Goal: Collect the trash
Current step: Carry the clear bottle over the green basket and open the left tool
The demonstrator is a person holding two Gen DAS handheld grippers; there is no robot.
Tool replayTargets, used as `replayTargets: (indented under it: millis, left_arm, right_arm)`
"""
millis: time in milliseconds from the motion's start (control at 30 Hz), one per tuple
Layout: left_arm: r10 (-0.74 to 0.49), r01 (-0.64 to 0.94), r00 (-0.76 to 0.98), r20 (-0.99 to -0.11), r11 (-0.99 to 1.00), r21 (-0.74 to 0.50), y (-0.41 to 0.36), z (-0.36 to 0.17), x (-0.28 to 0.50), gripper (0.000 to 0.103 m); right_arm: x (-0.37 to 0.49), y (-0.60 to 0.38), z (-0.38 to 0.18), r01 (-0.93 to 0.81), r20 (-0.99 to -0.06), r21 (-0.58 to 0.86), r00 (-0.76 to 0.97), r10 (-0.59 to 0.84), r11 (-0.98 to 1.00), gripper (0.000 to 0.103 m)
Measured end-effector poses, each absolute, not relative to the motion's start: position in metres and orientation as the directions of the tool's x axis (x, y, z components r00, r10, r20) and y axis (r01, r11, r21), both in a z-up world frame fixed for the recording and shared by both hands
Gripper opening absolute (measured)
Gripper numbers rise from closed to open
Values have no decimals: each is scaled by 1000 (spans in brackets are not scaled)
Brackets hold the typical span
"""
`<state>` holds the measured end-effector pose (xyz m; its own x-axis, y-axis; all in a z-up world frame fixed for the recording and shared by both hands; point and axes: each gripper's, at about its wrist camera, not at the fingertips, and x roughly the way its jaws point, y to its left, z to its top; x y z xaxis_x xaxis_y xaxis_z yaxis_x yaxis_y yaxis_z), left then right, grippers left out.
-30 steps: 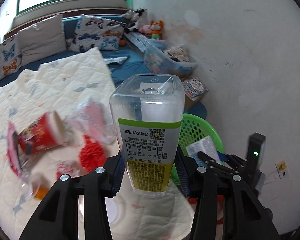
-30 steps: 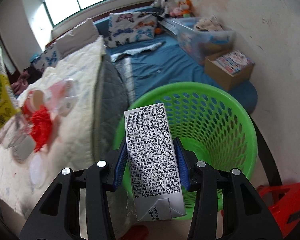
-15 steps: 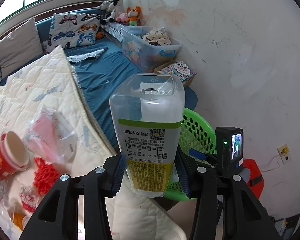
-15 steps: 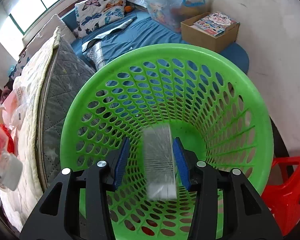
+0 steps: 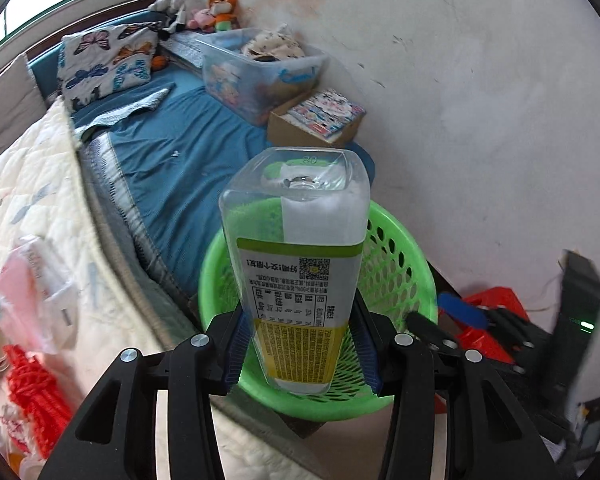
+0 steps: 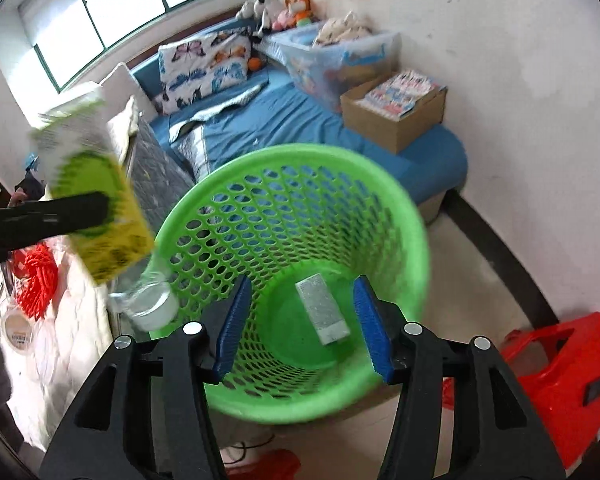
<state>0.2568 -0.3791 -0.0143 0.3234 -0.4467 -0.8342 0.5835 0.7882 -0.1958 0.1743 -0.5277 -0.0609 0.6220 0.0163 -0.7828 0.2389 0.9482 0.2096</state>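
One carton lies flat on the bottom of the green basket. Right gripper hangs over the rim, jaws spread wide, nothing held. Left gripper clamps an empty clear bottle, base-forward, above the basket's near edge. Clear storage bin holds toys; cardboard box holds books.

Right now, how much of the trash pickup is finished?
Done: a small grey carton lies in the green mesh basket. In hand: the left gripper holds a clear yellow-labelled plastic bottle over it. Left: red netting and wrappers on the quilt.
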Motion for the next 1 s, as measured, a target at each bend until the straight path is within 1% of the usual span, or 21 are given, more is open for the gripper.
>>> replayTargets:
  millis: [233, 367, 433, 633, 900, 1000]
  left_arm:
    - [-392, 607, 305, -868, 782, -140, -412, -40, 257, 45]
    - [-370, 605, 270, -889, 784, -143, -422, -59, 256, 45]
    - [-362, 603, 249, -899, 784, -149, -427, -69, 257, 45]
    - [-318, 612, 233, -919, 782, -116, -441, -95, 253, 45]
    - [-276, 631, 221, -935, 772, -79, -451, -118, 247, 46]
    - [-271, 627, 205, -941, 775, -87, -449, -122, 249, 46]
  right_arm:
    - [140, -539, -57, 270, -761, 226, 649, -4, 936, 56]
    - [125, -545, -62, 278, -754, 259, 656, 14, 925, 56]
    - [121, -546, -64, 281, -753, 271, 658, 21, 921, 56]
    - [113, -547, -67, 288, -749, 267, 663, 9, 920, 56]
    - [105, -550, -73, 298, -745, 294, 667, 22, 908, 56]
    - [106, -550, -74, 301, -745, 302, 667, 27, 905, 56]
